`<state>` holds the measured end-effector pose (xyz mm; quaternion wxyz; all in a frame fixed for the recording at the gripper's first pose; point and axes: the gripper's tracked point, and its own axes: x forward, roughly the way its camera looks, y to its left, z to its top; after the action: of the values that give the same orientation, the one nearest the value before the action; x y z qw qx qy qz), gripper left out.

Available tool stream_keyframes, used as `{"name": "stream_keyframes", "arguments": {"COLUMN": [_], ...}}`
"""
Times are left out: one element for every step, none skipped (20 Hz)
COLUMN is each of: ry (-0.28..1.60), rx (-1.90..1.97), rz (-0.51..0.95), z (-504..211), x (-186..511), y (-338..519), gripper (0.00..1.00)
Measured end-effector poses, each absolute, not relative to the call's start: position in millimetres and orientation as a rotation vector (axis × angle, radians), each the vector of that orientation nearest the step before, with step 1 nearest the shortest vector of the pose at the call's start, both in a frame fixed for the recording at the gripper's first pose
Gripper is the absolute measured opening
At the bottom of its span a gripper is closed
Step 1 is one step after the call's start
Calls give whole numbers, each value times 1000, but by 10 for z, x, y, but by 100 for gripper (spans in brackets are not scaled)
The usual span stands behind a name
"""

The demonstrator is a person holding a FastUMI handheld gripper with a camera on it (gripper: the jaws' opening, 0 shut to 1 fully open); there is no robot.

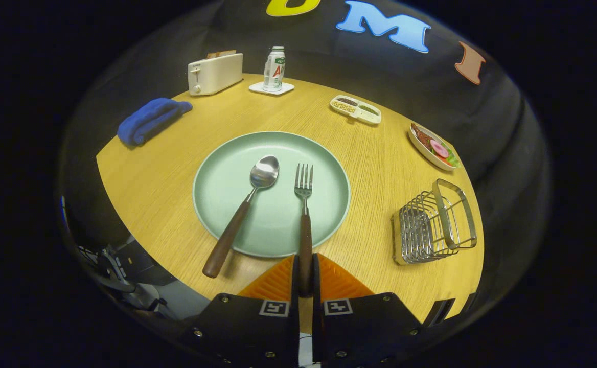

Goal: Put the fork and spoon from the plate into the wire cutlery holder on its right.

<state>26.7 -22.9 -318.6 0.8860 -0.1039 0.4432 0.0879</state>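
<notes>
Gripper (304, 278) was closed narrow, both fingers pressing the fork's (304, 214) wooden handle end at the desk's near edge | fork tines rested on the plate (227, 174) | spoon (242, 214) lay beside it, bowl on plate, handle overhanging the rim | wire cutlery holder (434, 225) stood by the desk's right edge, apart from the plate.
</notes>
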Motion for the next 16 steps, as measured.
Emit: {"name": "stream_keyframes", "arguments": {"ry": [927,932,937,935,921,912,921,922,928,948,970,994,1018,1032,1042,1055], "rx": [-205,-199,-194,-198,-208,-213,-225,-228,-233,-236,-228,-219,-214,-210,-210,-215], "rz": [186,191,194,197,204,206,221,231,242,255,272,291,305,313,318,321], "z": [-3184,-3210,-3169,-3148,-3126,-3059,-3097,-3063,-3031,-2997,-2949,-2887,-2817,-2730,-2648,-2570], "x": [271,280,257,256,269,277,259,259,251,224,191,152,123,113,107,95], "y": [-221,-226,-240,-248,-249,-234,-247,-218,-204,-202,-200,-198,-214,-252,-307,-371], "gripper": [10,10,10,10,10,10,7,3,3,3,3,3,3,3,3,3]}}
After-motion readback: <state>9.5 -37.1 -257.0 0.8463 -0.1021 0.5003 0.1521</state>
